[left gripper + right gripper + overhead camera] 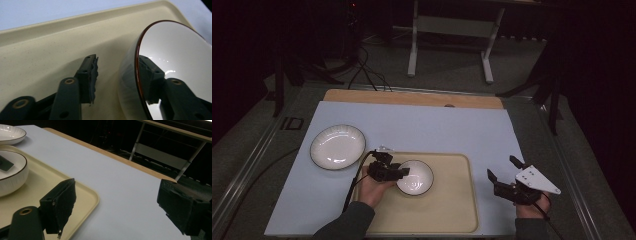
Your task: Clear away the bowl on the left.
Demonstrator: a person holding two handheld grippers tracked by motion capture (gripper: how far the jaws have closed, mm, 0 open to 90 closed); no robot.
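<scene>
A small white bowl [415,177] with a dark rim sat on the cream tray [457,210], toward the tray's left half, and the left gripper [403,172] was at the bowl's left edge. In the left gripper view the jaws straddled the rim [137,62] — one jaw inside the bowl, lying against its inner wall, the other outside with a clear gap of tray between its pad [94,75] and the bowl's ribbed outer wall. So the jaws stood partly apart and gripped nothing; the bowl rested on the tray by its own weight. A larger white plate [337,146] lay on the pale blue mat [437,125], just off the tray's upper left corner and apart from the bowl. The right gripper [501,174] hovered over the mat to the right of the tray, well away from the bowl — its jaws spread wide with nothing between them, as the right gripper view showed bare mat in the gap.
</scene>
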